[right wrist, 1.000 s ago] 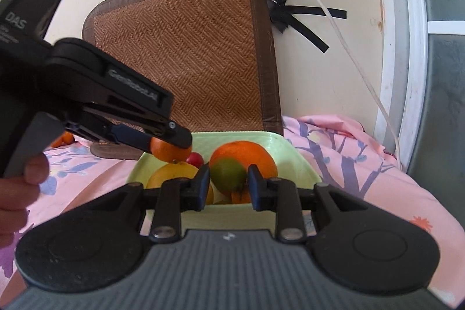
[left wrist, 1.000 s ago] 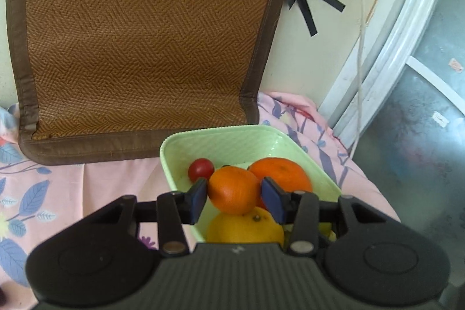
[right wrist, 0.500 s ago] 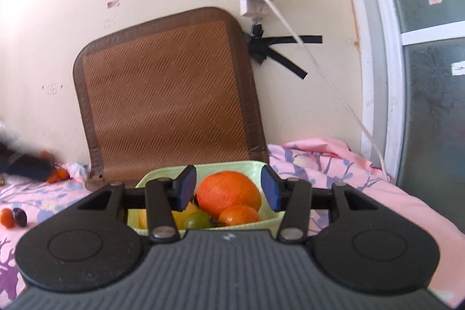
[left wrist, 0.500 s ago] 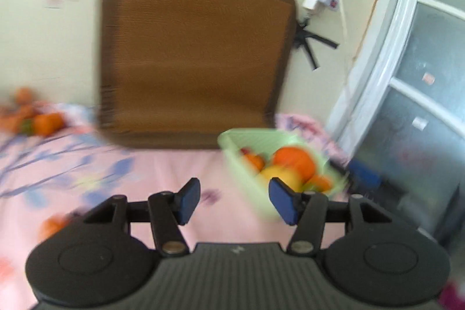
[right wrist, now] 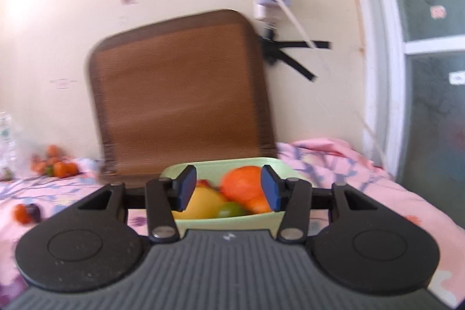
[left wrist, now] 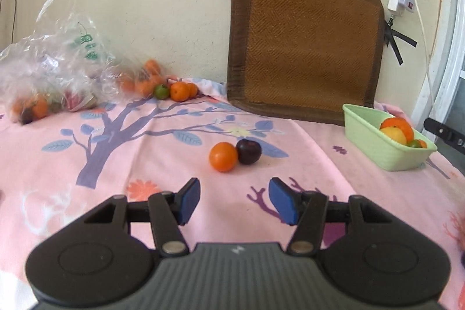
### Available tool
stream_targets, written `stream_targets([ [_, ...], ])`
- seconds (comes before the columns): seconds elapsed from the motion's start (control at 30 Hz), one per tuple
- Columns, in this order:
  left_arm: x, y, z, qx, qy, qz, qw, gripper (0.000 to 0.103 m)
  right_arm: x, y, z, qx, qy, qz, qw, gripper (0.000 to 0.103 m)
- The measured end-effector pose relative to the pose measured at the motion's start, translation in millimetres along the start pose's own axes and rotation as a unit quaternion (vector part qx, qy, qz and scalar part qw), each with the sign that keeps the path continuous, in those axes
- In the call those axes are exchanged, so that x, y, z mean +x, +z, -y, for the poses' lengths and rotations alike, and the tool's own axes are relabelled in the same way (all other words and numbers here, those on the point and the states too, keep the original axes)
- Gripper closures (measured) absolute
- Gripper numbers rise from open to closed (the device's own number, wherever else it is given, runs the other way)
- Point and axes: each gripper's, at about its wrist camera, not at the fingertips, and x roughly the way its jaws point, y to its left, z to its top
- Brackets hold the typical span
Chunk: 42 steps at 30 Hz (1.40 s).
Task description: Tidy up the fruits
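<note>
Pink floral bedsheet point(left wrist: 122, 153) is now being faced by the released, empty left gripper point(left wrist: 234, 201); its small round orange point(left wrist: 223, 156) is being targeted next, the previous fruit having been dropped in the pale green plastic basket point(left wrist: 375, 141).

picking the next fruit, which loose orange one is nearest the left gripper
The round orange fruit touching the dark purple plum mid-cloth; the other orange ones lie far back by the wall.

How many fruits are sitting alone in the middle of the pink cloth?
2: a round orange fruit and a dark purple plum, touching side by side, plum on the right.
</note>
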Motion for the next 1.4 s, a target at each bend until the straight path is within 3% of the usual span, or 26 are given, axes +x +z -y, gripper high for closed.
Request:
stream_targets([
  [0.23,-5.4,-0.5,-10.0,-0.022,-0.011,0.016,0.9996,0.049,-7.4,-5.2,-57.3,-0.008,0.1,-0.026,0.995,0.051],
  [0.4,-4.6,-0.1,-13.7,-0.032,-0.018,0.014,0.9992,0.049,-2.9,-17.6,-82.8,-0.023,0.14,-0.068,0.988,0.051],
  [0.77,-3.8,0.2,-13.6,-0.034,-0.019,0.012,0.9992,0.049,7.5,-20.2,-66.1,0.05,0.138,-0.101,0.984,0.049],
  [1.4,-1.4,-0.2,-14.7,-0.038,-0.026,0.007,0.9989,0.049,9.9,-19.7,-64.9,0.057,0.143,-0.106,0.982,0.047],
])
